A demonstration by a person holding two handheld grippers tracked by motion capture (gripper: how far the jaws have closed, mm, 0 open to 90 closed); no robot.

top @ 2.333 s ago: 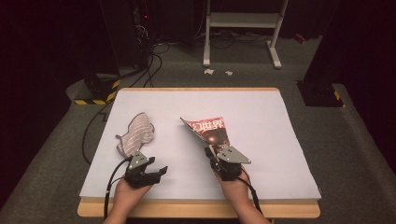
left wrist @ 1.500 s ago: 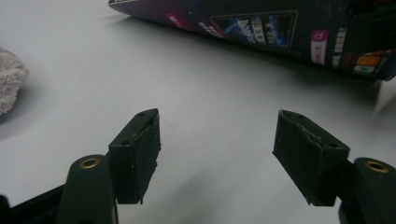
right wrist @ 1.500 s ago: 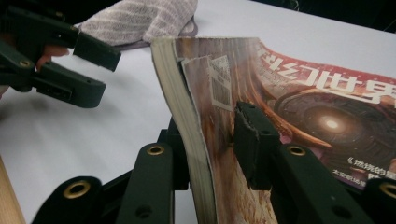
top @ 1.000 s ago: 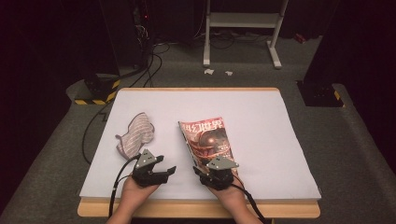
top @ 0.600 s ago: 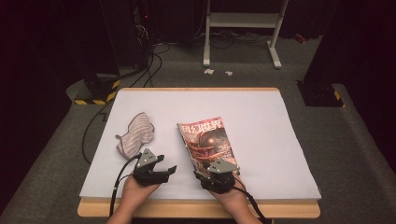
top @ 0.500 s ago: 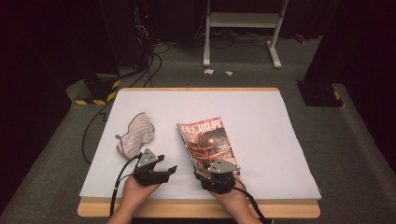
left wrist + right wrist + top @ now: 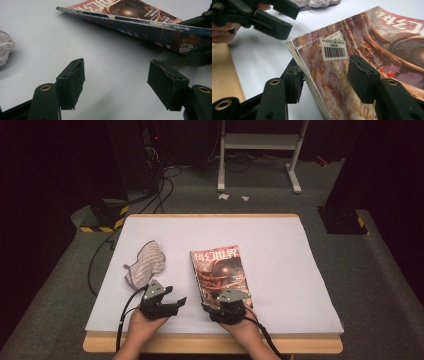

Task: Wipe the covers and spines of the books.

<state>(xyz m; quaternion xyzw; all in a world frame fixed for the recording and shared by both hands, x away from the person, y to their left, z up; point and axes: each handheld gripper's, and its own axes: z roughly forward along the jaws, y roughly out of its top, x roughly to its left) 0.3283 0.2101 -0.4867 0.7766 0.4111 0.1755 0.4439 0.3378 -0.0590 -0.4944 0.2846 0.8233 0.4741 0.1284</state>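
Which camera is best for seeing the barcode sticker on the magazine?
The right gripper view: the white barcode sticker sits close up on the magazine cover, its bars plain to see. In the high view the magazine is small and no sticker can be made out. The left gripper view gives the magazine edge-on.

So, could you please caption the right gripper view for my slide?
Right gripper, jaws just opening, straddles the magazine corner beside its barcode label.
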